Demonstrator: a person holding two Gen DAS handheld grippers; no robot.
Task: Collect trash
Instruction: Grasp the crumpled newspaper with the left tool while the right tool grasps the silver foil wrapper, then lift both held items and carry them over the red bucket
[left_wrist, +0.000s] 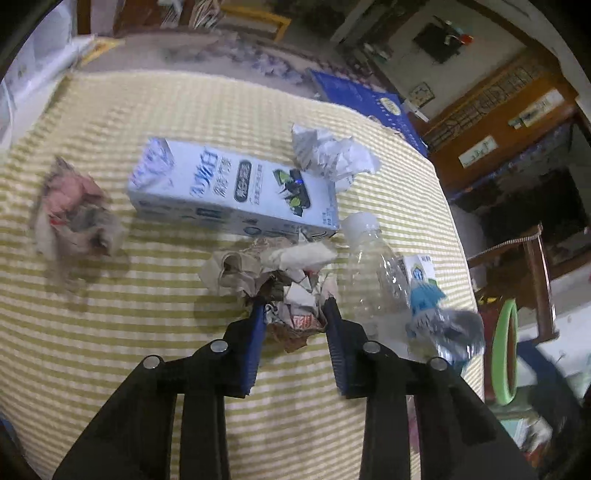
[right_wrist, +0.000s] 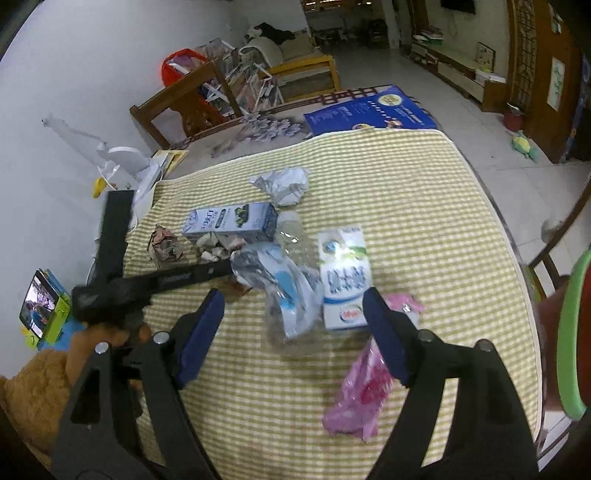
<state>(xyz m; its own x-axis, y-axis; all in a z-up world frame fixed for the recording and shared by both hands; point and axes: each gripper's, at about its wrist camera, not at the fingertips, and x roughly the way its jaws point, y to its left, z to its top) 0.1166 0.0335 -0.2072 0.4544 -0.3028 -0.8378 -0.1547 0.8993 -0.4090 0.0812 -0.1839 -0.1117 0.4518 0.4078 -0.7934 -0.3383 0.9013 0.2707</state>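
1. The left gripper (left_wrist: 293, 308) points down at a crumpled wad of brown and white paper (left_wrist: 273, 273) lying on the yellow-and-white striped surface (left_wrist: 147, 332); its blue-padded fingers (left_wrist: 255, 339) are clamped on the near end of that wad.
2. Just behind the wad lies a long white and blue carton (left_wrist: 229, 188) on its side, touching the paper.
3. A crumpled ball of white paper (left_wrist: 328, 155) sits at the carton's far right corner.
4. A pinkish-grey crumpled wad (left_wrist: 74, 214) lies well apart to the left.
5. A clear plastic bottle with a blue label (left_wrist: 399, 284) lies to the right of the left gripper, cap end pointing away.
6. The right gripper (right_wrist: 293, 301) hovers over the bottle (right_wrist: 291, 291) with its fingers (right_wrist: 201, 332) wide apart, nothing between the pads.
7. A small white milk carton with blue lettering (right_wrist: 343, 273) lies flat just beside the bottle, near the right finger.
8. A crumpled pink plastic wrapper (right_wrist: 362, 391) lies beneath and in front of that finger.
9. A green-rimmed bin (right_wrist: 572, 332) stands off the surface's right edge.
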